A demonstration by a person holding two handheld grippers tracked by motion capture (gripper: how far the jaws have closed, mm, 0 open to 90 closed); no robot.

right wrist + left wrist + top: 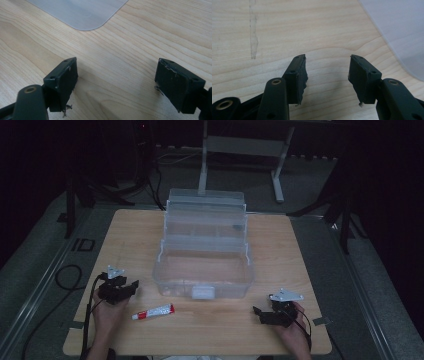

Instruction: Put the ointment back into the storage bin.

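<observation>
At the near edge of the wooden table [125, 230], the person's two hands each hold a gripper. The left gripper [131, 288] sits near the left front, its jaws apart and gripping nothing; the left gripper view confirms this, with bare wood grain between the two black pads [298, 77]. The right gripper [260, 314] rests near the right front, jaws also spread wide with only table between them, as the right gripper view makes plain.

Between the two grippers, closer to the left one, lies a small white and red tube [153, 312] flat on the wood, its red end pointing right and slightly away. It lies just to the near right of the left gripper, not touching it, and well apart from the right gripper.

Just beyond the tube stands a clear plastic box [202, 270] with stepped trays folded open toward the far side, a white latch at its near wall.

The gripper views add a frosted corner of the box's base: at the upper right for the left gripper, at the top centre for the right. The tube falls outside both.
</observation>
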